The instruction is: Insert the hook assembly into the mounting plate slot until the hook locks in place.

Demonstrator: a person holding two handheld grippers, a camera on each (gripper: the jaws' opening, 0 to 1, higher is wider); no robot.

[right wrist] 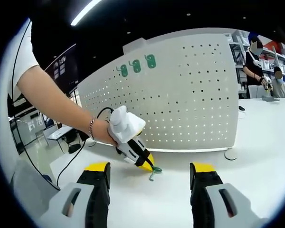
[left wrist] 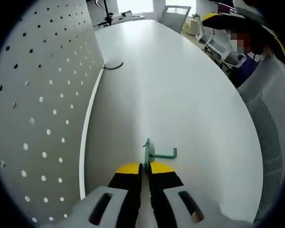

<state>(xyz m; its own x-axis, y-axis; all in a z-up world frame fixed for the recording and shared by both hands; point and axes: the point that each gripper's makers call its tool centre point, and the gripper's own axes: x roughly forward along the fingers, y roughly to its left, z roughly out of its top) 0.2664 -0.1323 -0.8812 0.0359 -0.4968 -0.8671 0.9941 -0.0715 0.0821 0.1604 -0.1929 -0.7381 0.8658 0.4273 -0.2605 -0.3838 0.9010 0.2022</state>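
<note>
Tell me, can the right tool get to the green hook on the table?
Probably yes. The right tool is open, with bare table between it and the green hook. But the left tool already grips that hook.

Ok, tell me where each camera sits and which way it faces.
Left gripper view: rides the left gripper, looking along the white table beside the pegboard; its jaws are shut on the green hook.
Right gripper view: rides the open right gripper, facing the pegboard front; a person's forearm shows.
Shared: left gripper, hook, pegboard, table.
</note>
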